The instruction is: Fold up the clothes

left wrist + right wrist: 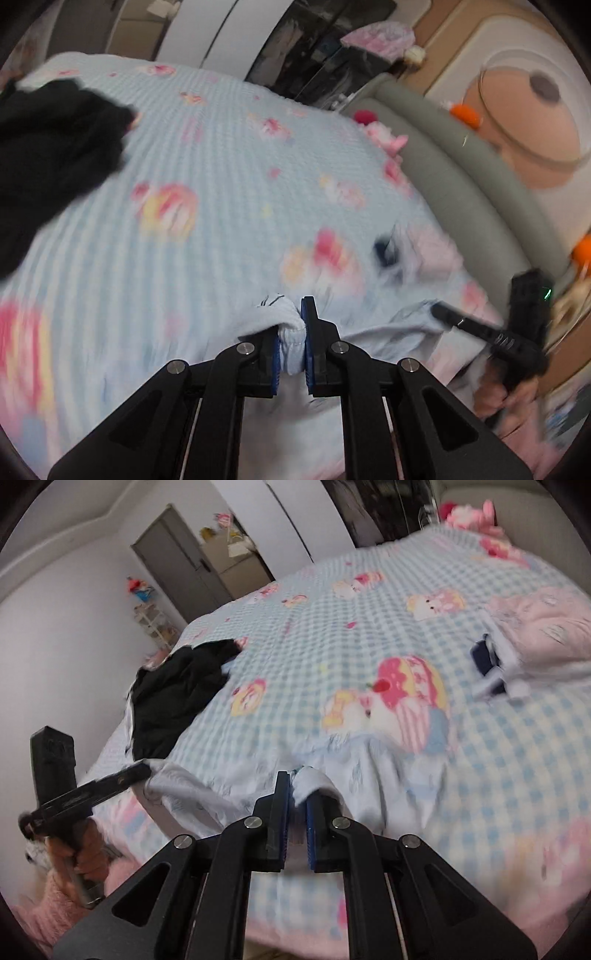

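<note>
A pale blue garment (388,328) with small dark prints lies bunched at the near edge of the bed. My left gripper (293,326) is shut on a fold of its edge. In the right wrist view the same garment (369,775) spreads out ahead, and my right gripper (297,794) is shut on another bunch of it. Each gripper shows in the other's view: the right gripper (439,309) at the right with its tip in the cloth, the left gripper (142,770) at the left, a hand holding each. The cloth hangs slack between them.
The bedspread (314,627) is blue-checked with cartoon prints. A crumpled black garment (177,690) lies at the far left edge. A folded pink garment (543,627) and a dark blue item (484,661) lie at the right. A grey headboard (461,166) and pink plush toys (469,515) are beyond.
</note>
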